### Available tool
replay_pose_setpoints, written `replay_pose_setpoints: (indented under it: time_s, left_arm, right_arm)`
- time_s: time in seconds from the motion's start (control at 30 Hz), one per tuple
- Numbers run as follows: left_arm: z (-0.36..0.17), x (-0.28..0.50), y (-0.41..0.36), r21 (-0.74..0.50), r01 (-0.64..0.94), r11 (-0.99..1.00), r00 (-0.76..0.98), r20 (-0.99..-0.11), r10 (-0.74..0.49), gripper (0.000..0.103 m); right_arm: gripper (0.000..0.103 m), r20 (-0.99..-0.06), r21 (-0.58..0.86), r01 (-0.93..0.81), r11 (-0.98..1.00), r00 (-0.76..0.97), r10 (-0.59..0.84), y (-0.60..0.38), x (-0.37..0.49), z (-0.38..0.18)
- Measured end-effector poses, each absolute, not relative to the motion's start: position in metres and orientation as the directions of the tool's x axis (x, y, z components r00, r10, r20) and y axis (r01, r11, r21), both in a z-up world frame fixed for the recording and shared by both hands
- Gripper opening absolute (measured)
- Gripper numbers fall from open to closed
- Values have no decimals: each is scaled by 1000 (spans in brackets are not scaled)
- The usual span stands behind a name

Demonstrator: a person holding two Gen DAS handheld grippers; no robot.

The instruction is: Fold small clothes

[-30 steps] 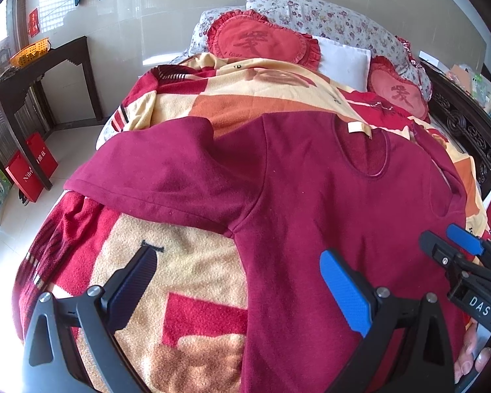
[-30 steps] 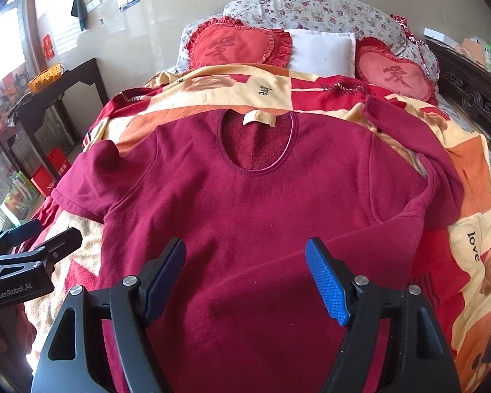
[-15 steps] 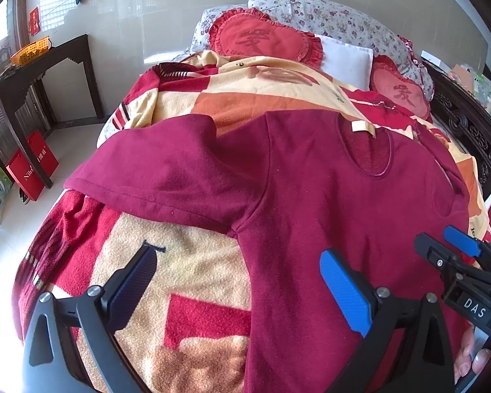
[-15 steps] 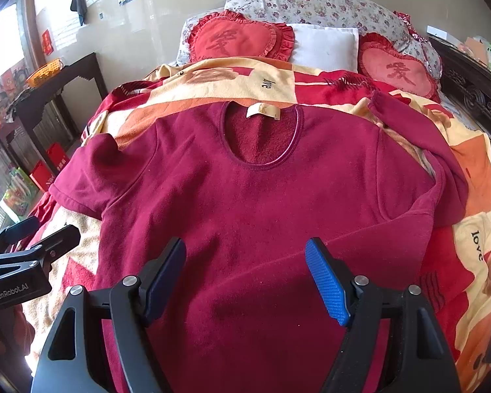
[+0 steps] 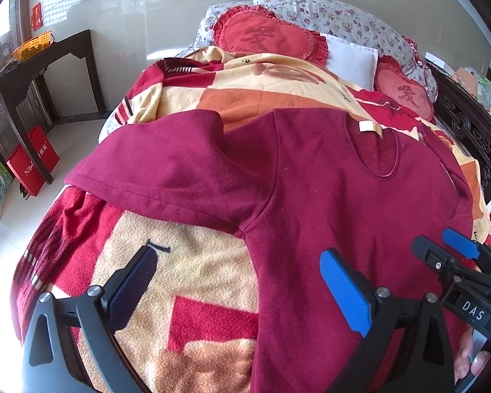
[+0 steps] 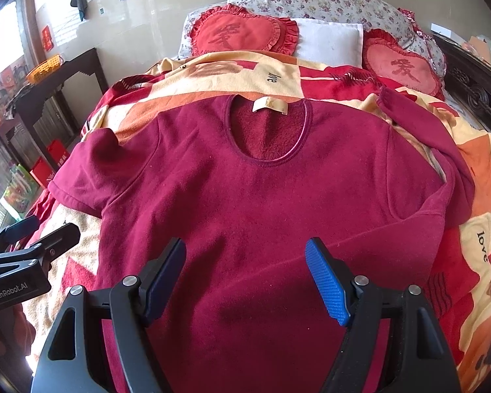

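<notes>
A dark red long-sleeved top [image 6: 252, 209] lies flat, face up, on the bed, collar and cream label [image 6: 270, 106] at the far side. Its left sleeve [image 5: 167, 177] spreads out toward the bed's left edge. Its right sleeve [image 6: 442, 150] is folded back on itself. My left gripper [image 5: 242, 281] is open and empty, above the blanket by the top's left side seam. My right gripper [image 6: 245, 275] is open and empty above the lower body of the top. Each gripper shows in the other's view: the right gripper [image 5: 442, 252] and the left gripper [image 6: 39, 232].
A red, orange and cream blanket [image 5: 193, 281] covers the bed. Heart cushions [image 6: 242, 34] and pillows [image 6: 330, 41] lie at the head. A dark side table [image 5: 39, 65] and red bags [image 5: 32, 167] stand on the floor at left. A dark carved bed frame [image 5: 474, 140] runs along the right.
Both grippers have shifted slightly forward over the top; the collar sits lower in the right wrist view. Both stay open and the top has not moved.
</notes>
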State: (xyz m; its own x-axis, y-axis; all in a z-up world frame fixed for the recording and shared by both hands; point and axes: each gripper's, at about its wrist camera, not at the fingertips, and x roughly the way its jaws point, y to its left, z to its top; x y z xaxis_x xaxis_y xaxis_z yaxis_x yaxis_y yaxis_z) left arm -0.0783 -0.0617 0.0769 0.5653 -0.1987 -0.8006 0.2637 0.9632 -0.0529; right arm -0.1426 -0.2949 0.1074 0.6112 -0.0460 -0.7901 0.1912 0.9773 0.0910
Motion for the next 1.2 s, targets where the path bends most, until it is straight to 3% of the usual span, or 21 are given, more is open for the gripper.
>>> replay_pose_setpoints:
  time_s: [0.8,1.2]
  left_arm:
    - [75,-69,-48,-88,248,965,549,-808,-215,102]
    - [73,4,74,-236,-12,972,545,-816,-191,98]
  right_arm:
    - [58,-811,92,188,978,584,-36,-290,-138,98]
    - [58,-811,121,176,977,585,-5,-287,-132,97]
